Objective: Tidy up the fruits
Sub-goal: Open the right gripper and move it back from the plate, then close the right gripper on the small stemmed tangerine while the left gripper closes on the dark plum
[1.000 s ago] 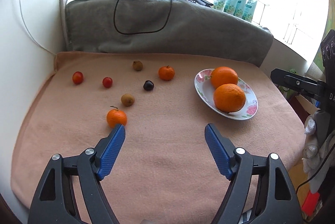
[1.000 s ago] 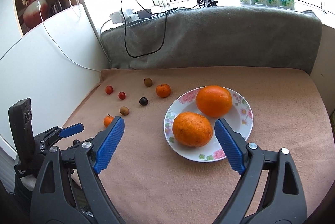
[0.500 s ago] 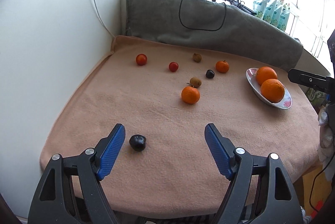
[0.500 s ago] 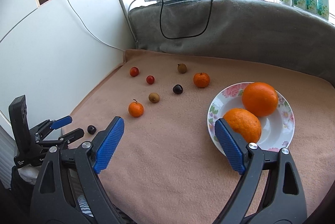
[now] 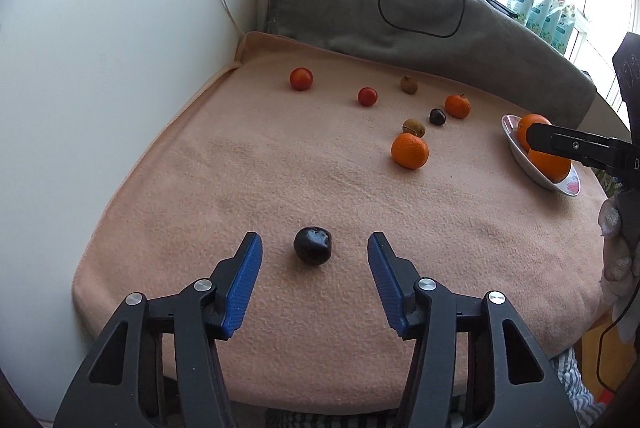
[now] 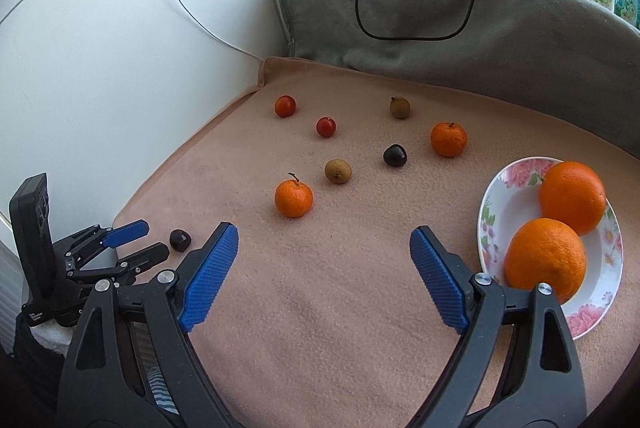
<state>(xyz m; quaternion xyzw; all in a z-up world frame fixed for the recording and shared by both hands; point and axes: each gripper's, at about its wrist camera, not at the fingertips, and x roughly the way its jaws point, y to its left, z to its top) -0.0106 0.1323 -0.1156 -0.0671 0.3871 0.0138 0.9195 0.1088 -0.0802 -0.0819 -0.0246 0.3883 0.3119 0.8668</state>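
A dark plum (image 5: 312, 245) lies on the peach blanket near its front left edge, between the open fingers of my left gripper (image 5: 314, 248); it also shows in the right wrist view (image 6: 180, 239). My right gripper (image 6: 324, 252) is open and empty over the blanket's front. A flowered plate (image 6: 504, 188) holds two big oranges (image 6: 572, 196). A tangerine (image 6: 293, 198), a second tangerine (image 6: 448, 139), two brown fruits (image 6: 338, 171), a second dark plum (image 6: 395, 155) and two red tomatoes (image 6: 326, 127) lie scattered on the blanket.
A white wall (image 5: 100, 68) runs along the left. A grey cushion (image 6: 480, 28) with a black cable lies along the back under the window. The blanket's front edge (image 5: 280, 400) drops off below my left gripper.
My left gripper has swung left and moved in, so the dark plum now lies centred between its fingers. My right gripper has shifted left; the plate now sits at its right.
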